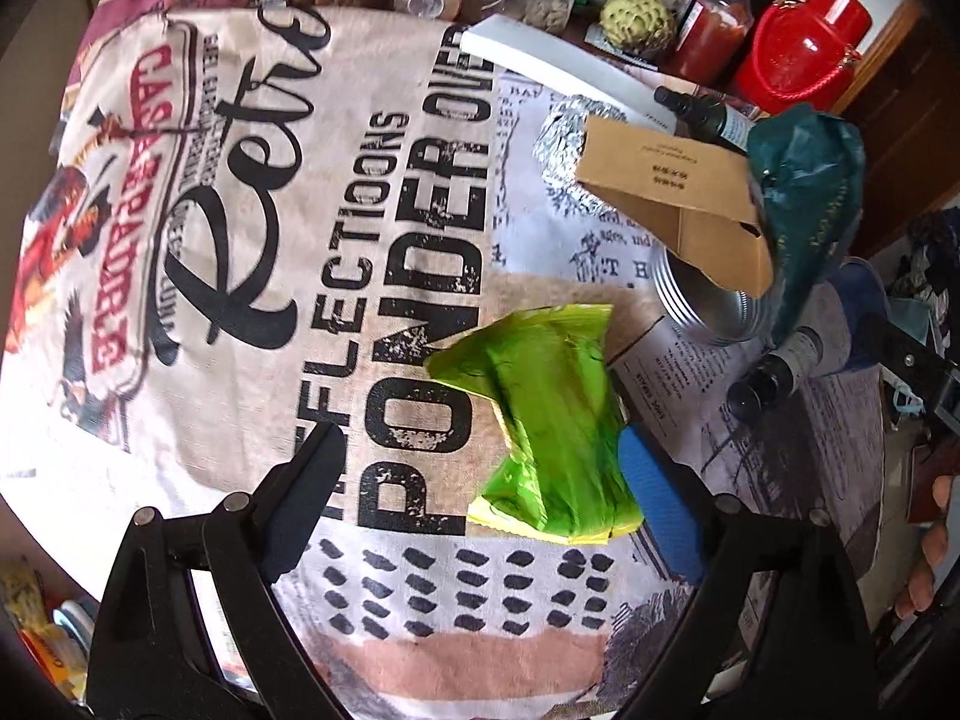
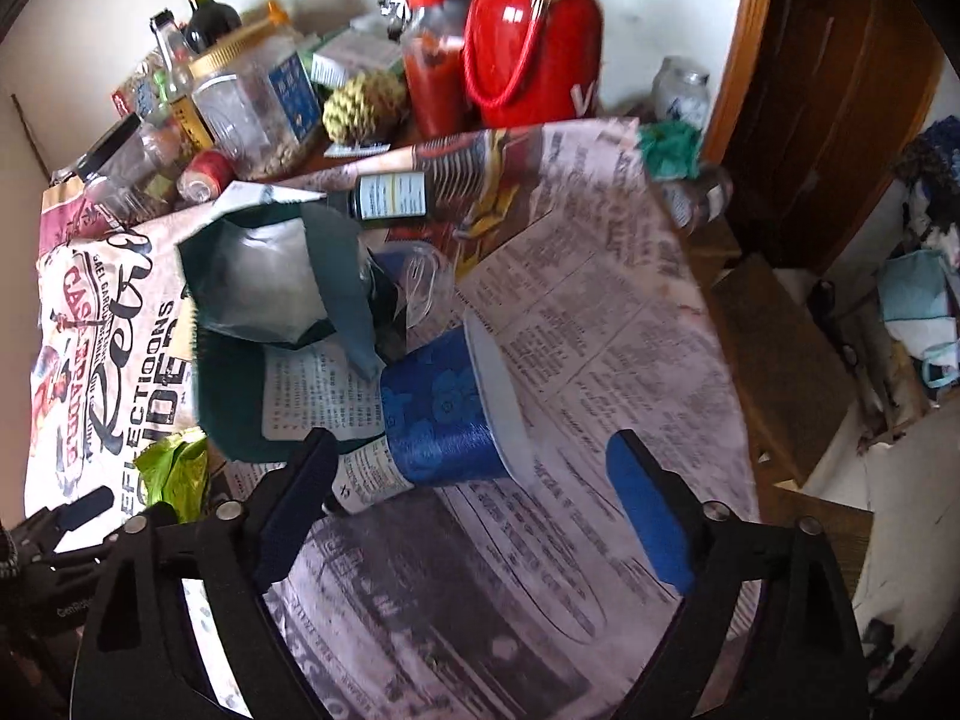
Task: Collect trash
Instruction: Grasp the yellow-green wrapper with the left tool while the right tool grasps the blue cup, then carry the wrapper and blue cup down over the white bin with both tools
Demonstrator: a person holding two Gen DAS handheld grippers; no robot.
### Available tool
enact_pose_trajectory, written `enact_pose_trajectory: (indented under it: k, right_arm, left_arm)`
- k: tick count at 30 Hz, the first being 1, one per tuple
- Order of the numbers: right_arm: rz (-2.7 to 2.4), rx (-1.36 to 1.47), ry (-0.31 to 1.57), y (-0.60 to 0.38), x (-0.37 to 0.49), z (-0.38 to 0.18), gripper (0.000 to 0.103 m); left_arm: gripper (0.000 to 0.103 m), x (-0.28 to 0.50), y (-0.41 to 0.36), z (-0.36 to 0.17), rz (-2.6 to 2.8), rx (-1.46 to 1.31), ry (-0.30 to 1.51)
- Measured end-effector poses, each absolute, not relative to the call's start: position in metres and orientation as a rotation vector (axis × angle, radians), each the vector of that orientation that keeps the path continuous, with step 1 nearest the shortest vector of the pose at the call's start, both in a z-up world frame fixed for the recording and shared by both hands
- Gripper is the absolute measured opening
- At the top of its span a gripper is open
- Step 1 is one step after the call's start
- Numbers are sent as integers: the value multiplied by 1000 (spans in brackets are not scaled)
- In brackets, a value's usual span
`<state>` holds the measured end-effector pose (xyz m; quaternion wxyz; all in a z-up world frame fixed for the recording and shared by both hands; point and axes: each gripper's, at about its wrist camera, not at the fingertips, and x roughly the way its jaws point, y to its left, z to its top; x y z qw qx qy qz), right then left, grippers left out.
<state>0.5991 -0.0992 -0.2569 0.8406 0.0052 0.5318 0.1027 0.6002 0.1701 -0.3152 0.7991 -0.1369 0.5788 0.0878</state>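
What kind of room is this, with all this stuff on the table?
Probably a home kitchen or dining corner: a printed tablecloth, a red sauce bottle, a red thermos and jars against the wall.

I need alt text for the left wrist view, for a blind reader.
The open left gripper hangs over a crumpled green wrapper on a printed tablecloth. Beyond lie a brown cardboard box, a foil ball and a dark green bag.

Two hand-held black plastic two-finger grippers: the left gripper (image 1: 480,456) and the right gripper (image 2: 474,456) each carry angular linkage arms pinned with round silver rivets, a dark pad on the left finger and a blue rubber pad (image 2: 651,519) on the right.
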Motion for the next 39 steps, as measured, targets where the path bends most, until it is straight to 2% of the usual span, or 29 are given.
enact_pose_trajectory:
  k: [5, 8, 11, 15, 16, 23, 34, 36, 37, 39]
  right_arm:
    - [228, -10, 1162, -94, 608, -270, 56]
    - [227, -18, 1156, -92, 607, -272, 44]
    - [229, -33, 1131, -92, 601, -268, 37]
    - [231, -33, 1095, -99, 594, -257, 37]
    - [231, -30, 1086, -102, 591, -254, 37]
    - [255, 10, 1031, -121, 576, -226, 37]
    - [362, 34, 888, -153, 515, -155, 36]
    - [390, 15, 859, -157, 503, -144, 32]
    - [412, 8, 848, -159, 495, -137, 23]
    - [442, -3, 826, -162, 483, -128, 21]
  left_arm:
    - [86, 605, 163, -320, 173, -312, 1259]
    - [76, 609, 160, -320, 171, -287, 1253]
    - [67, 613, 158, -320, 170, -266, 1252]
    - [37, 619, 150, -319, 135, -248, 1269]
    - [34, 622, 148, -319, 130, -241, 1274]
    - [30, 623, 137, -294, 132, -241, 1213]
    - [30, 556, 109, -188, 154, -251, 974]
    - [30, 532, 100, -167, 169, -256, 912]
    - [30, 522, 96, -158, 175, -263, 881]
    - [30, 502, 86, -142, 181, -271, 831]
